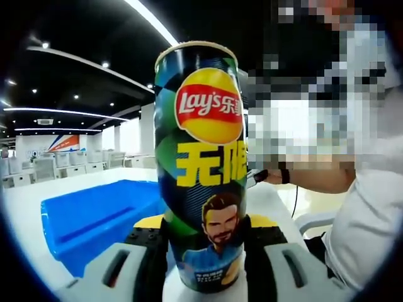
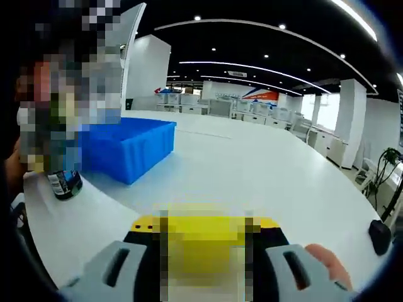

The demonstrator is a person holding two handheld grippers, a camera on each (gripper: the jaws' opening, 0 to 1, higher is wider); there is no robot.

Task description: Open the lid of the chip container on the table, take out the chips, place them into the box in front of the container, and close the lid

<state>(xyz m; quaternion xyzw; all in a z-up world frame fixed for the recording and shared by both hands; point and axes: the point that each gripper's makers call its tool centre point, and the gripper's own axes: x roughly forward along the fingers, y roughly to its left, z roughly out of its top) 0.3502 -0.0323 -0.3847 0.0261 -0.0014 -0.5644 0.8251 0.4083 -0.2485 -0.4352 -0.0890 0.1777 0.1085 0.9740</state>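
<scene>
A tall Lay's chip can (image 1: 204, 163) stands upright on the white table (image 1: 25, 220), its pale rim at the top. My left gripper (image 1: 206, 274) has its jaws pressed on both sides of the can's lower part, shut on it. To the can's left lies the blue box (image 1: 94, 220). In the right gripper view the can's dark bottom (image 2: 64, 184) stands at the left, beside the blue box (image 2: 129, 148). My right gripper (image 2: 206, 267) hovers low over the table (image 2: 252, 176), apart from the can, jaws wide with nothing seen between them.
A person in a white sleeve (image 1: 359, 220) sits close on the right of the can, with a forearm (image 1: 315, 176) behind it. A small black object (image 2: 380, 236) lies near the table's right edge. Desks and chairs (image 2: 252, 110) stand far behind.
</scene>
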